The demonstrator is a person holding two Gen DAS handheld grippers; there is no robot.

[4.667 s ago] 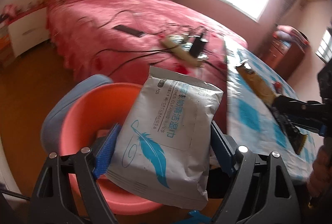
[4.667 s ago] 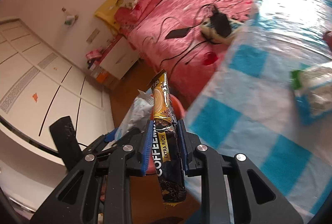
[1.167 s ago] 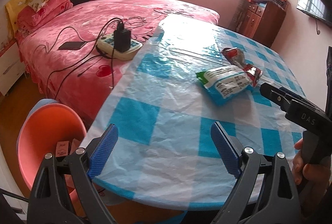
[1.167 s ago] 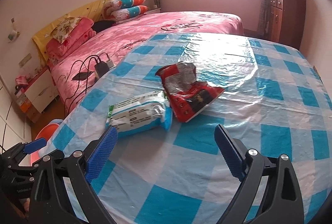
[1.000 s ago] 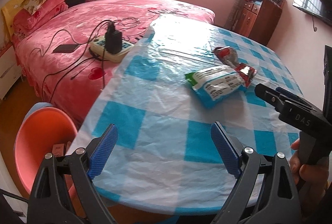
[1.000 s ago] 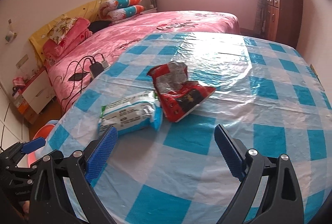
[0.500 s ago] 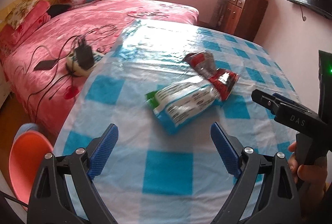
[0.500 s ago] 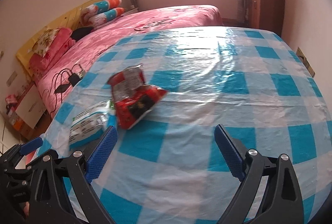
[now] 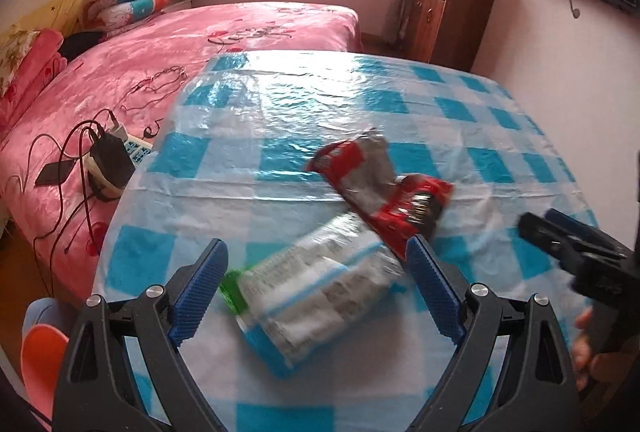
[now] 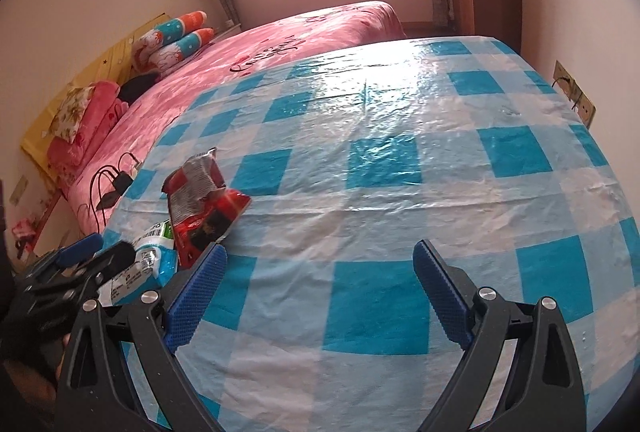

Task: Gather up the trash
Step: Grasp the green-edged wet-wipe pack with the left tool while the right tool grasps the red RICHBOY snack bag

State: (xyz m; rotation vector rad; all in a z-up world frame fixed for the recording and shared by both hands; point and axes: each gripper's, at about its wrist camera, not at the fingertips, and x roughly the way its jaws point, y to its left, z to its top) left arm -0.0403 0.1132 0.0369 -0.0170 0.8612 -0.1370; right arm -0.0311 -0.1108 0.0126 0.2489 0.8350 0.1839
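left tongs (image 9: pixel 316 288): jaws wide apart, nothing clamped, white-blue wipes pack (image 9: pixel 308 292) lying between them on the surface (image 9: pixel 280 152)
right tongs (image 10: pixel 320 290): jaws apart, empty, over bare checked cloth
red snack bag (image 9: pixel 384 188): crumpled, touching wipes pack's far end
orange bin (image 9: pixel 40 364): on floor, off surface's left edge

Blue-white checked tablecloth (image 9: pixel 280 200); red-silver wrapper (image 9: pixel 384 188); pink bedspread (image 9: pixel 168 60).

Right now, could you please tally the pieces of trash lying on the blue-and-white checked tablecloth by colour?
Red-and-silver crumpled snack wrapper: 1
White, blue and green soft plastic packet: 1
Total: 2, both lying on the blue-and-white checked tablecloth, with the red wrapper overlapping the packet's far end.
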